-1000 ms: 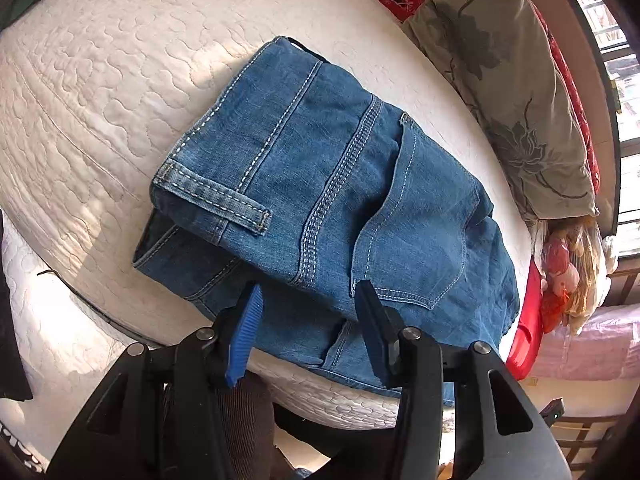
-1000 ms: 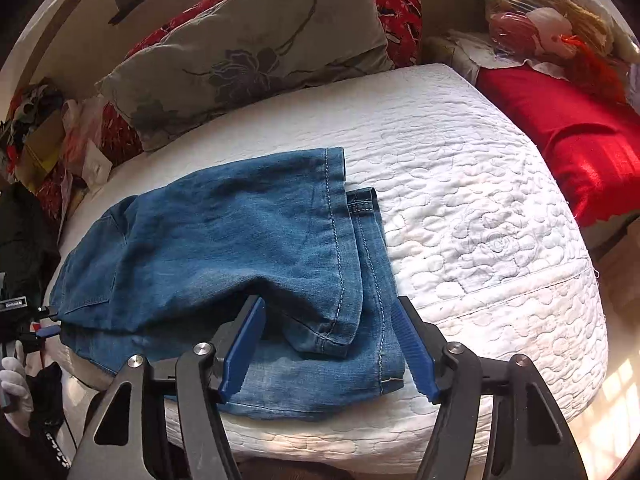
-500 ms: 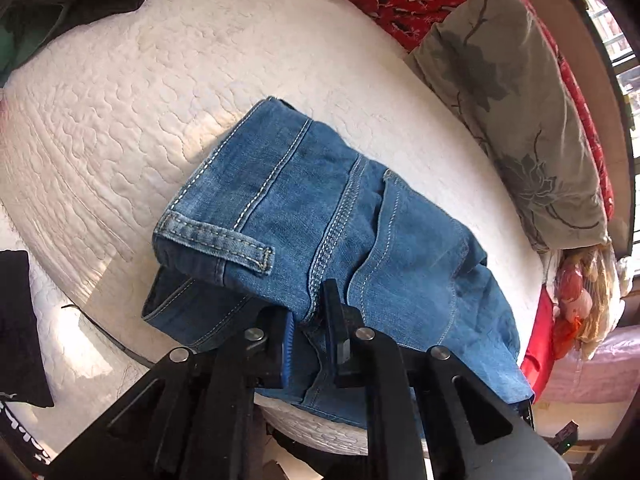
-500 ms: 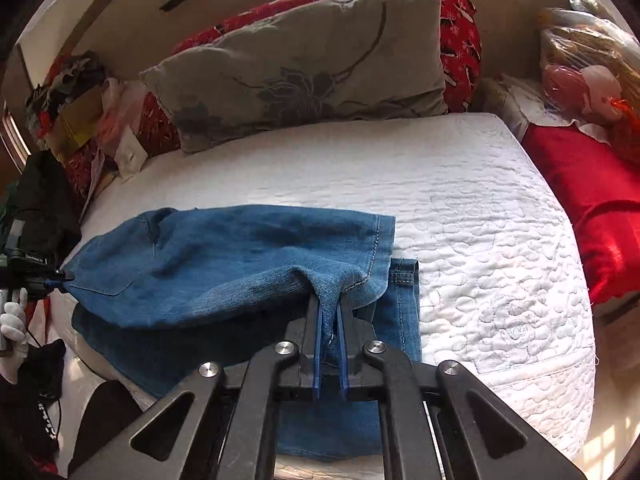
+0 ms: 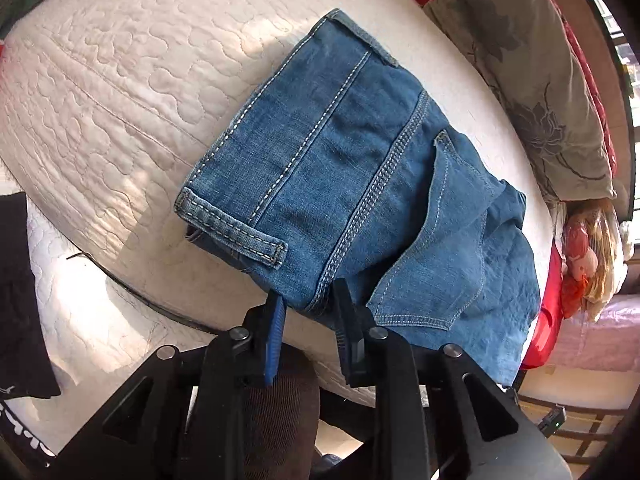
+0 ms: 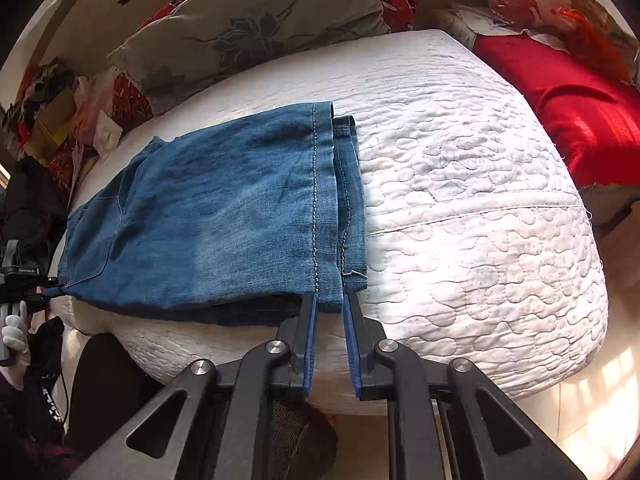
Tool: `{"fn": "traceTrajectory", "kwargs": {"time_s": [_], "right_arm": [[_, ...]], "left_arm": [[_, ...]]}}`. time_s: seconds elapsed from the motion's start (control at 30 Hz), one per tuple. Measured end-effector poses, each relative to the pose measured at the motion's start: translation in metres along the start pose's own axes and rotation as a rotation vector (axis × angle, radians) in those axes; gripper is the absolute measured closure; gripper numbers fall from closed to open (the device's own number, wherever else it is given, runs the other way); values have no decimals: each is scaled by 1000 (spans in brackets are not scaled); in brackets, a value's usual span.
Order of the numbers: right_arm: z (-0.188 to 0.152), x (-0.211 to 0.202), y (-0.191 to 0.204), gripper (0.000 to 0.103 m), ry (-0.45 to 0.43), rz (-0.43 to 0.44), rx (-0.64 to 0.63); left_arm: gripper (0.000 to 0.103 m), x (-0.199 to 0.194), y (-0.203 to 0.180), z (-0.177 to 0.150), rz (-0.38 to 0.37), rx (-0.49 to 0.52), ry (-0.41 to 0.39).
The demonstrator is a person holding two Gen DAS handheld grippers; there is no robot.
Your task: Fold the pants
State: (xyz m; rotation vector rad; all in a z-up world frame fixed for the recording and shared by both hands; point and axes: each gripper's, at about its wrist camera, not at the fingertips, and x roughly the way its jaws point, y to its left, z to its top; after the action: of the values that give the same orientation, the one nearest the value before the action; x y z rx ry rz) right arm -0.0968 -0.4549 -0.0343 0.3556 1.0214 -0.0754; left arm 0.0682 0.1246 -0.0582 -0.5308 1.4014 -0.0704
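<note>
Blue denim pants (image 5: 360, 184) lie folded on a white quilted bed (image 5: 100, 92), waistband at the left, back pocket toward the right. My left gripper (image 5: 308, 304) stands at the near edge of the waist end, jaws a little apart with denim between them. In the right wrist view the pants (image 6: 208, 216) lie flat with the leg hems at the right. My right gripper (image 6: 330, 304) stands at the near hem corner, jaws slightly apart around the hem edge.
A grey flowered pillow (image 6: 256, 28) and red patterned cushions lie along the far side of the bed. A red cloth (image 6: 580, 120) and a doll in a bag (image 6: 536, 0) sit at the right. Dark clothes (image 5: 20, 300) hang at the left edge.
Both grippers were shut on the denim half a second ago; now both have opened slightly. The top layer has been laid flat and pulled toward the near edge.
</note>
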Motion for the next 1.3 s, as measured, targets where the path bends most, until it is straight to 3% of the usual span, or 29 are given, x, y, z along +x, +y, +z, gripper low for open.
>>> {"fn": "traceTrajectory", "kwargs": {"time_s": [0.03,0.17,0.2,0.33,0.4,0.43,0.53,0.67,0.77,0.83,0.87,1.0,1.07,1.13,1.17,1.3], "right_arm": [[4,-8,-6,83,-17,9,32],[28,-32,-26,46,-126,108,184],[37,-32,-28,44,-143,127,213],[77,-2,-23,44,-147,202,266],[94,25,-20,44,-118,209,304],[102,37,-20,44,-109,204,325],[120,69,-20,44,-79,181,368],[134,94,-17,44,-50,168,380],[138,110,-16,45,-11,185,362],[143,120,-6,73,20,172,279],[144,122,1,90,44,162,231],[137,88,4,92,-70,199,208],[126,99,-12,92,-9,138,233],[113,112,-23,92,62,73,235],[110,111,-25,91,57,84,245],[121,80,-20,82,-65,89,297]], "left_arm": [[80,-7,-1,-3,13,34,-4],[80,-38,5,-12,-51,99,-31],[80,-43,6,-10,-62,98,-43],[77,-63,7,30,-76,38,-105],[55,-63,4,60,-77,11,-124],[51,-60,2,76,-74,-10,-128],[49,-44,0,121,-108,-60,-88],[49,-9,-4,159,-57,-93,-17],[49,20,-6,168,-118,-126,84],[50,27,-19,165,-132,-90,108],[52,24,-26,162,-109,-60,84],[58,15,-48,147,-19,48,6],[58,27,-46,148,71,60,10],[58,37,-35,151,48,2,48],[58,37,-32,152,29,-20,50],[58,29,-33,152,17,2,49]]}}
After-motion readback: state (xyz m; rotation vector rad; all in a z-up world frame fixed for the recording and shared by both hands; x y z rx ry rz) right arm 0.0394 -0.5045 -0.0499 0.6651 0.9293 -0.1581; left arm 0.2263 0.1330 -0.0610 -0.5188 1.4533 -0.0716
